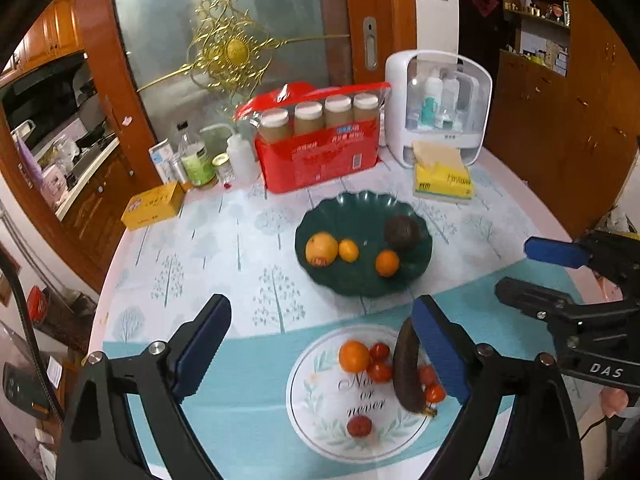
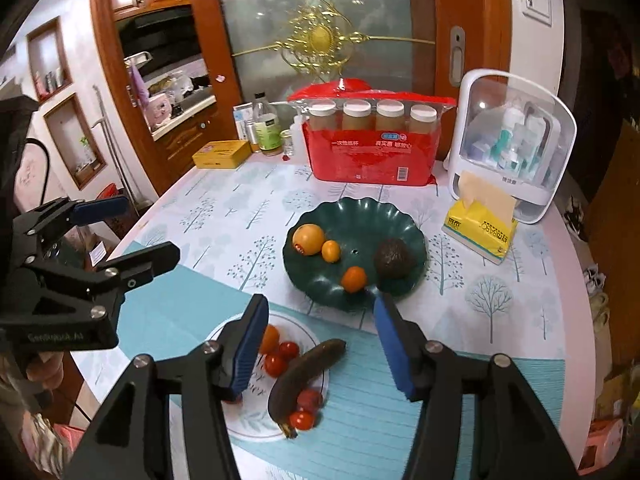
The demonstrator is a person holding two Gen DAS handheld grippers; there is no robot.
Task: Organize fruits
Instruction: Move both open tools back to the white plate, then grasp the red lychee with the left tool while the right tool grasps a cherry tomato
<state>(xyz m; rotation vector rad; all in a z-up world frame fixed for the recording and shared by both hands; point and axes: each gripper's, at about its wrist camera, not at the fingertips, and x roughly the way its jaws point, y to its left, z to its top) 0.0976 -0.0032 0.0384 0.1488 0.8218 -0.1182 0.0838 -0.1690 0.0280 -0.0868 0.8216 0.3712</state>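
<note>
Fruits: four in green bowl (image 1: 416, 272), banana (image 1: 406, 368) on white plate (image 1: 320, 432).

Greens, oranges and pale blue trees

Dark green scalloped bowl (image 1: 362, 280) — white plate (image 1: 320, 432) with leaf sprigs and script; tablecloth (image 1: 224, 240) white with pale blue trees — teal band nearer; blackened banana (image 1: 406, 372); red tomatoes (image 1: 380, 362).

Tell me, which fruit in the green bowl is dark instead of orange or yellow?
The avocado, at the green bowl's right side; the other three are orange or yellow.
</note>
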